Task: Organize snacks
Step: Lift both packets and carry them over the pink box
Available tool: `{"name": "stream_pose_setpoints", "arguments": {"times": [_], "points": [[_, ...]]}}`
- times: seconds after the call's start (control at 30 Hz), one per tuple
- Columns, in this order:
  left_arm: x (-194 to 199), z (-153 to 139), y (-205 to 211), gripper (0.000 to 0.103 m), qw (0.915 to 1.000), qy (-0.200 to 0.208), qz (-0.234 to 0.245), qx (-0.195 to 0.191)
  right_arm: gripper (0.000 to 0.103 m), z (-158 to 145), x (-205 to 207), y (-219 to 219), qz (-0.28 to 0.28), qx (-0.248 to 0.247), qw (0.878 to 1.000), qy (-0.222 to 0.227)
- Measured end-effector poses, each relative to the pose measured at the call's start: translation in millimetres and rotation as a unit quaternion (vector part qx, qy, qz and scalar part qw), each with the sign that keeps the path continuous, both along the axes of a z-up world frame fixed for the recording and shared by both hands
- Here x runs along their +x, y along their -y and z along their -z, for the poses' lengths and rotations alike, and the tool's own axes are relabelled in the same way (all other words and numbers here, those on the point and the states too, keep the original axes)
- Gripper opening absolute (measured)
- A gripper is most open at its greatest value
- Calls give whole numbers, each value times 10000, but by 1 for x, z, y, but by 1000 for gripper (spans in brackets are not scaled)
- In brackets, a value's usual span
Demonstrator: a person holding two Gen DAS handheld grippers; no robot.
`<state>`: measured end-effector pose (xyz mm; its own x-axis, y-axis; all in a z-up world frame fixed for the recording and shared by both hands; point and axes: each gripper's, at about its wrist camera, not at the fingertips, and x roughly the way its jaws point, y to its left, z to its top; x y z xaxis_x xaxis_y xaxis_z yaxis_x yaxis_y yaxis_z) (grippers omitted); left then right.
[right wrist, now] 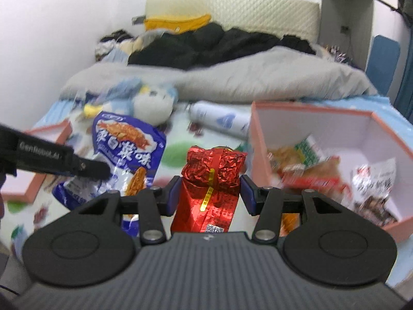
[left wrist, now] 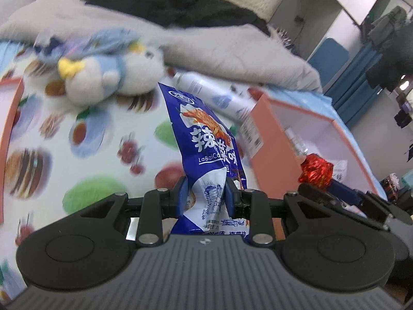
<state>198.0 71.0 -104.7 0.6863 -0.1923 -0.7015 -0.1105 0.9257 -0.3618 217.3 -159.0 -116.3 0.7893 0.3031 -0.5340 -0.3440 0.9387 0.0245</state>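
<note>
White wall [right wrist: 64,13], cream quilted headboard [right wrist: 232,7], grey duvet [right wrist: 258,77].

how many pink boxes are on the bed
2: one pink box on the right of the bed, holding snack packets, and one pink box on the left, partly hidden behind the blue snack bag.

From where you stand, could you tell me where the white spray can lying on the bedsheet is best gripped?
Grip the white spray can across its round body near the middle, coming from above. It lies on its side between the plush toy and the pink box, so its ends are crowded and only the top is free.
</note>
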Motion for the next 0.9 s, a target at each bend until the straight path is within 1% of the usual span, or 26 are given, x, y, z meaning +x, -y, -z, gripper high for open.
{"name": "stream_pose_setpoints", "arguments": {"times": [0.1, 0.2, 0.33, 0.5, 0.6, 0.7, 0.83, 0.9], "points": [[10, -20, 6, 34, 9997, 229, 95, -5, 52, -22, 9, 12, 150, 99, 9996, 230], [23, -41, 15, 34, 9989, 403, 210, -69, 52, -43, 17, 22, 300, 64, 9983, 492], [40, -67, 34, 34, 9966, 620, 526, 105, 52, -66, 27, 36, 456, 60, 9961, 752], [60, -92, 62, 34, 9925, 876, 840, 171, 52, -86, 40, 59, 727, 145, 9927, 949], [74, -101, 81, 34, 9900, 977, 1007, 157, 52, -90, 50, 69, 855, 105, 9914, 985], [86, -104, 99, 34, 9878, 1050, 1141, 119, 52, -87, 58, 84, 998, 12, 9904, 956], [106, -97, 123, 34, 9874, 923, 1275, 133, 52, -71, 68, 103, 1101, -69, 9914, 709], [118, -90, 135, 34, 9874, 839, 1326, 211, 52, -58, 74, 113, 1183, -116, 9912, 576]]}}
